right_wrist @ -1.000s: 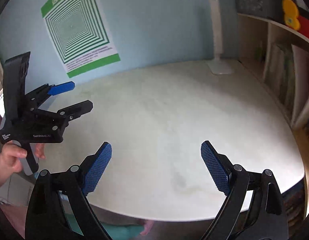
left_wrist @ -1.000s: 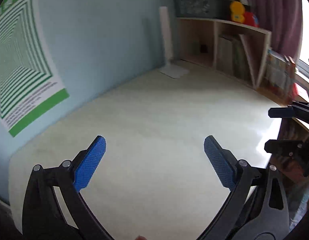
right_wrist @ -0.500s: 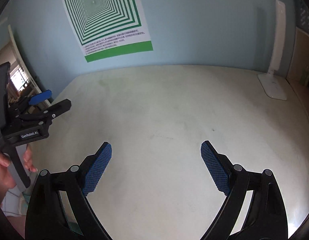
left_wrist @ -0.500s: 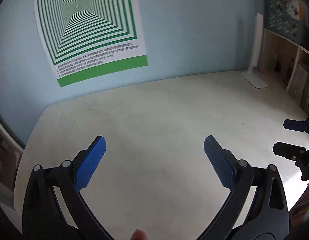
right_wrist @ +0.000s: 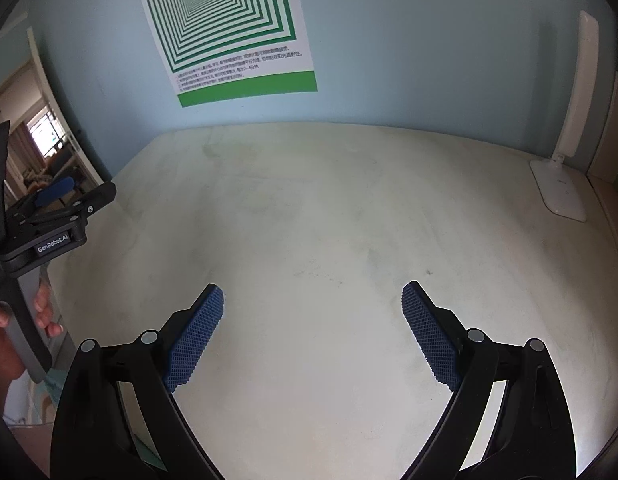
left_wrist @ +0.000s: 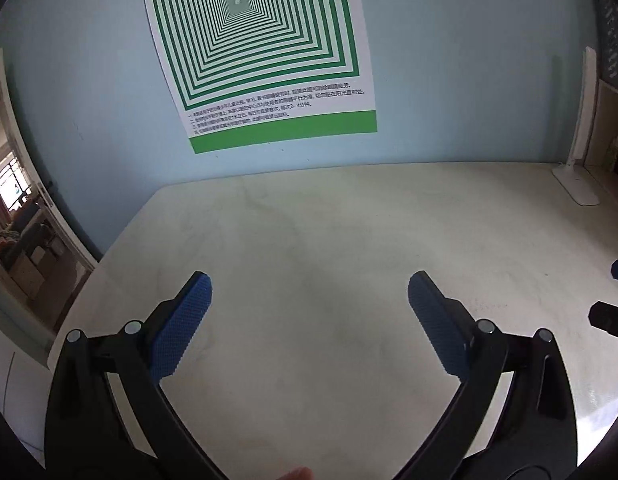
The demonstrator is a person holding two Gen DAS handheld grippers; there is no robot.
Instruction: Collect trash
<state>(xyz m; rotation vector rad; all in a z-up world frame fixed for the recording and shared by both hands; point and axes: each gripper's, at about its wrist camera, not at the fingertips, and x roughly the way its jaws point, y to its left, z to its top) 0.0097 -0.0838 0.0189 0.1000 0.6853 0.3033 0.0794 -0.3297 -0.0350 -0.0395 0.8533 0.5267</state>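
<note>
Surface finishes, desk scene
Table [left_wrist: 349, 240]: matt, pale, faintly smudged. Gripper pads [left_wrist: 181, 324]: blue, knurled. Poster [left_wrist: 261, 48]: paper. Lamp [right_wrist: 565, 196]: smooth white plastic.

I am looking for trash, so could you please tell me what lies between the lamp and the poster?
Nothing: in the right wrist view, only bare table and wall separate the lamp from the poster.

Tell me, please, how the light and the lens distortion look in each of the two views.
Left wrist view: soft daylight, a bright glare on the table at lower right, a faint shadow between the open left gripper; the poster bows. Right wrist view: even light, glare at the table's right rim, the lamp bends inward, the right gripper sharp; dark corners in both.
</note>
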